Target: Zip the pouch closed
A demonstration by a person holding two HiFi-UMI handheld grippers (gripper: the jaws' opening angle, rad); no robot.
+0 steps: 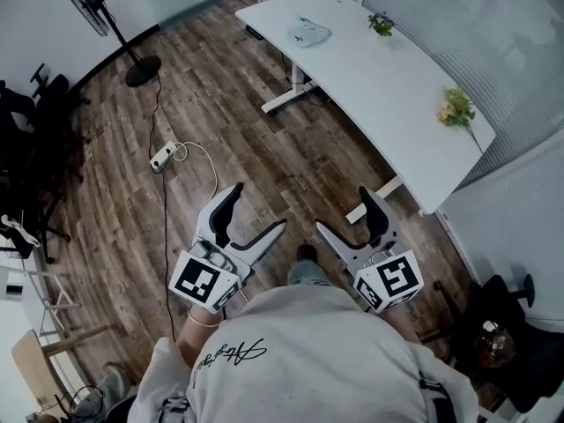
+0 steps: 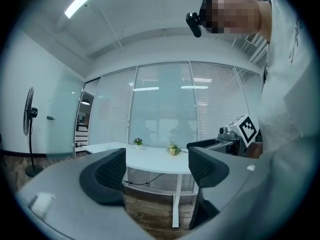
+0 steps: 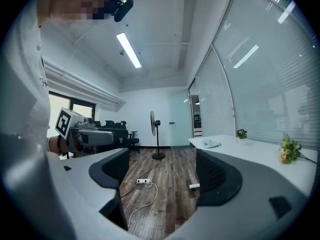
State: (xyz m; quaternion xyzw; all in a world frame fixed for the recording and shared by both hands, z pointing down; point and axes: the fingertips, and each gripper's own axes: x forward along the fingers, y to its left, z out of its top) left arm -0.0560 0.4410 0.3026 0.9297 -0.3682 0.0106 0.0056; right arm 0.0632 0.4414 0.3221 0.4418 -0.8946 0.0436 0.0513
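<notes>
The pouch (image 1: 310, 32), pale and see-through, lies on the far end of the white table (image 1: 388, 86), well ahead of both grippers. In the right gripper view the pouch (image 3: 212, 144) shows small on the table top (image 3: 250, 149). My left gripper (image 1: 257, 208) and right gripper (image 1: 344, 210) hang side by side at waist height over the wood floor. Both are open and hold nothing. The left gripper (image 2: 157, 170) points at the table's long side (image 2: 150, 156). The right gripper (image 3: 162, 173) points along the floor towards the fan.
Two small flower pots (image 1: 381, 23) (image 1: 456, 110) stand on the table. A standing fan (image 1: 92, 3) and a power strip (image 1: 162, 157) with its cable are on the floor to the left. Office chairs (image 1: 35, 122) line the left wall. Glass walls run behind the table.
</notes>
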